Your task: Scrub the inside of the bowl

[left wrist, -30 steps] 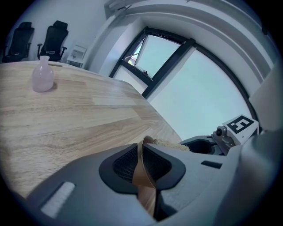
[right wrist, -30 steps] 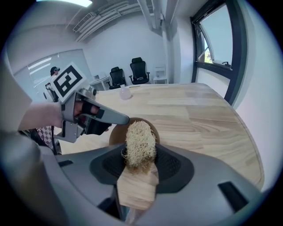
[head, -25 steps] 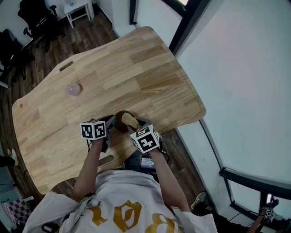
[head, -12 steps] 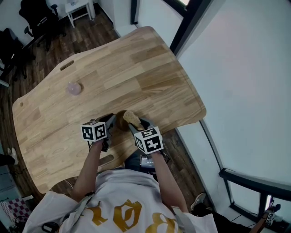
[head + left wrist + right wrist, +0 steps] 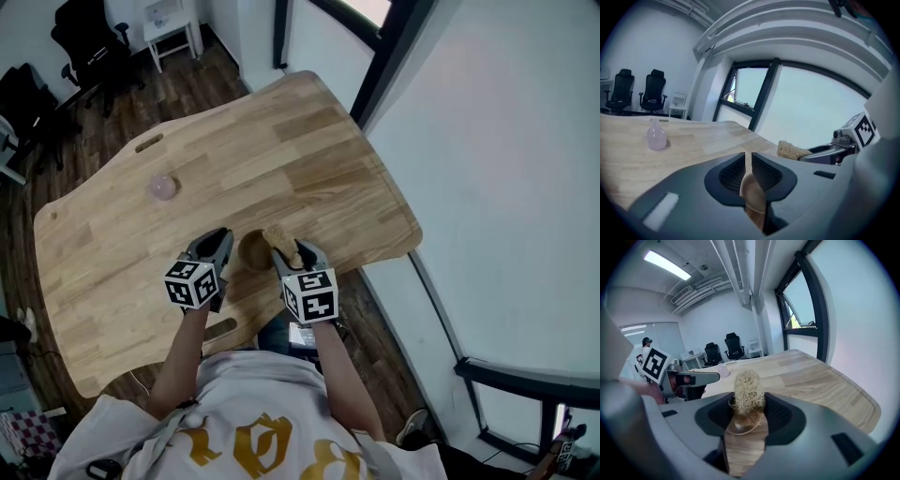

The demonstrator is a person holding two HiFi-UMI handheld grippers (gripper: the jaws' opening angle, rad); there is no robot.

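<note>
A small brown wooden bowl (image 5: 251, 249) sits near the table's front edge. My left gripper (image 5: 221, 246) is shut on its left rim, and the rim (image 5: 753, 194) shows pinched between the dark pads. My right gripper (image 5: 290, 251) is shut on a tan loofah sponge (image 5: 278, 237), held at the bowl's right side. In the right gripper view the sponge (image 5: 748, 389) stands up between the jaws, just above the bowl (image 5: 743, 425). From the left gripper view the sponge (image 5: 791, 150) shows to the right, apart from my left gripper (image 5: 748, 161).
A small pink bottle (image 5: 162, 187) stands far left on the wooden table (image 5: 309, 159). The table's front edge runs just under both grippers. Office chairs (image 5: 80, 42) and a white stool stand on the floor beyond the table. A window wall lies to the right.
The sponge has moved from over the bowl's middle towards its right rim. The left gripper keeps its hold on the bowl. The head camera has shifted a little.
</note>
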